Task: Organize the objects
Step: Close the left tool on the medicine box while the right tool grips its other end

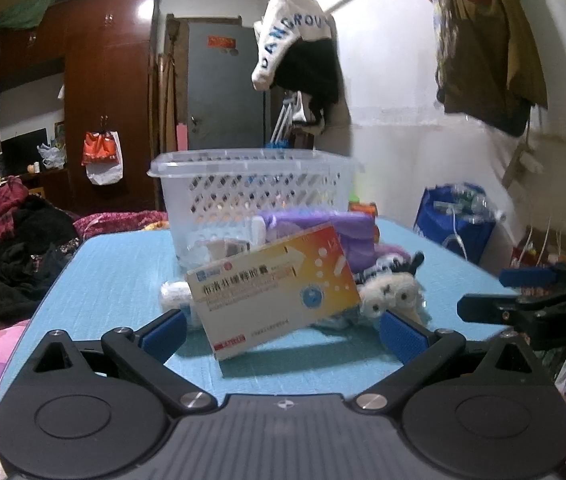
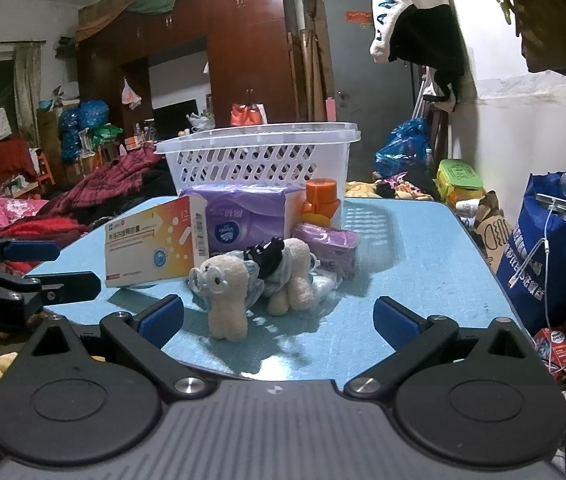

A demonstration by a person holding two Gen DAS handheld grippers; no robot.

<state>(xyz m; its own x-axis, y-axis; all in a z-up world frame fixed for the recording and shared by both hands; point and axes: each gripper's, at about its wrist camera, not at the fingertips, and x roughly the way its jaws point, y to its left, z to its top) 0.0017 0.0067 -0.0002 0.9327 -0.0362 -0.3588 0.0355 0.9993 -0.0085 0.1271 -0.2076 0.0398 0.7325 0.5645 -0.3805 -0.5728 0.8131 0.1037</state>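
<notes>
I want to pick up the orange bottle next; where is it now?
In the right wrist view the orange bottle stands right of the purple tissue pack, in front of the white basket, behind the plush toy.

You're in a lived-in bedroom at home: a tall dark wardrobe point(image 2: 243, 40), a bed heaped with blankets point(image 2: 95, 192), clothes hanging on the wall point(image 1: 487, 40), a grey door point(image 1: 227, 88) and stuffed bags point(image 2: 555, 248) on the floor.

Translucent glossy plastic on the perforated basket point(image 2: 259, 160). Printed cardboard, slightly shiny, for the medicine box point(image 1: 273, 290). Fuzzy cream plush on the toy point(image 2: 229, 292). Shiny purple plastic wrap round the tissue pack point(image 2: 243, 220). Matt, faintly textured blue tabletop point(image 2: 411, 264).
</notes>
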